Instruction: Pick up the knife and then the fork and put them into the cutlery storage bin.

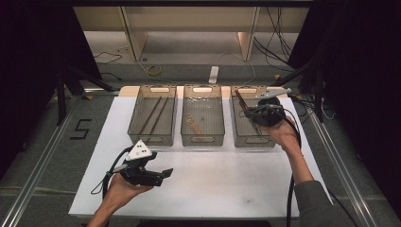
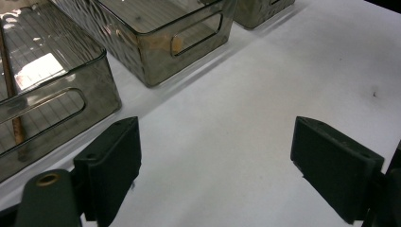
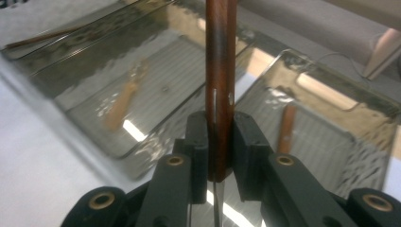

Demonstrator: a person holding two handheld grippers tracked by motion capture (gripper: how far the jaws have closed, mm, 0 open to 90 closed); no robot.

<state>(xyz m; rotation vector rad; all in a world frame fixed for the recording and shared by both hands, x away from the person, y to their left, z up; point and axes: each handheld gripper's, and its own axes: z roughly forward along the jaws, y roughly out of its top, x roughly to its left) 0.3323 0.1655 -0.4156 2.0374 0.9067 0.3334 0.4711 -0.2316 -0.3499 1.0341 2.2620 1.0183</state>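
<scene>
Dark wood handle [image 3: 220, 71] with thin metal strip, likely knife, clamped between jaws of right hand-held gripper [image 3: 220, 142], held above right bin [image 1: 251, 124] at 1 o'clock of surface [image 1: 227, 184]. Left hand-held gripper [image 1: 158, 174] at 7 o'clock, jaws wide apart, nothing between. Step in hand, by my judgement: sorting cutlery, piece is going into or out of right bin. Next move needs lowering flat, then releasing. Count: three clear bins; two chopsticks [image 1: 153, 115] in left bin [image 1: 152, 118]; one wooden piece [image 1: 194, 125] in middle bin [image 1: 203, 118]; one more brown handle [image 3: 285, 128] in right bin.
</scene>
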